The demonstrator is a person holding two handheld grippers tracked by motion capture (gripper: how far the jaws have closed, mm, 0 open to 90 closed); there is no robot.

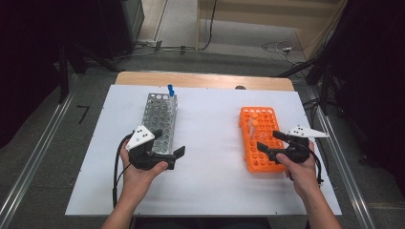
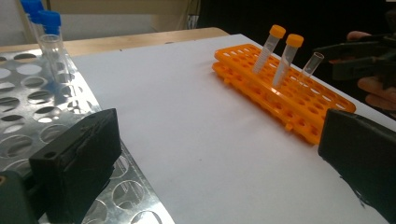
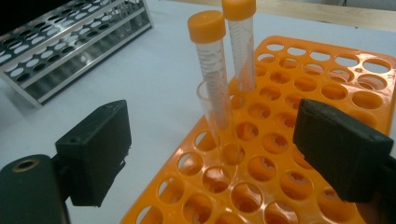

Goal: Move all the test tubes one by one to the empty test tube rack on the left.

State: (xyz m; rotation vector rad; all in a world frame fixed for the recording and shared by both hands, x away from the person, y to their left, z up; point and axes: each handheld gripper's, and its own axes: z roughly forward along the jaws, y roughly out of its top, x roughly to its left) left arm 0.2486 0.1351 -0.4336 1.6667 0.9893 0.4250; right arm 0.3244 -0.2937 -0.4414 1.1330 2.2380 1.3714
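Note:
An orange tube rack (image 1: 258, 162) lies at the right of the white table sheet, a metal rack (image 1: 159, 116) at the left. In the right gripper view, two orange-capped tubes (image 3: 209, 56) and one uncapped clear tube (image 3: 218, 126) stand in the orange rack (image 3: 327, 93). My right gripper (image 3: 219, 151) is open, with the uncapped tube between its jaws and apart from both. Two blue-capped tubes (image 2: 50, 39) stand at the far end of the metal rack (image 2: 28, 100). Beside that rack's near end my left gripper (image 2: 219, 156) is open and holds nothing.
The white sheet (image 1: 210, 143) covers a wooden table whose far edge (image 1: 205, 79) shows. Bare sheet lies between the two racks. Metal rails (image 1: 28, 162) run along the floor on both sides. In the left gripper view the right gripper (image 2: 362, 58) shows beyond the orange rack (image 2: 299, 116).

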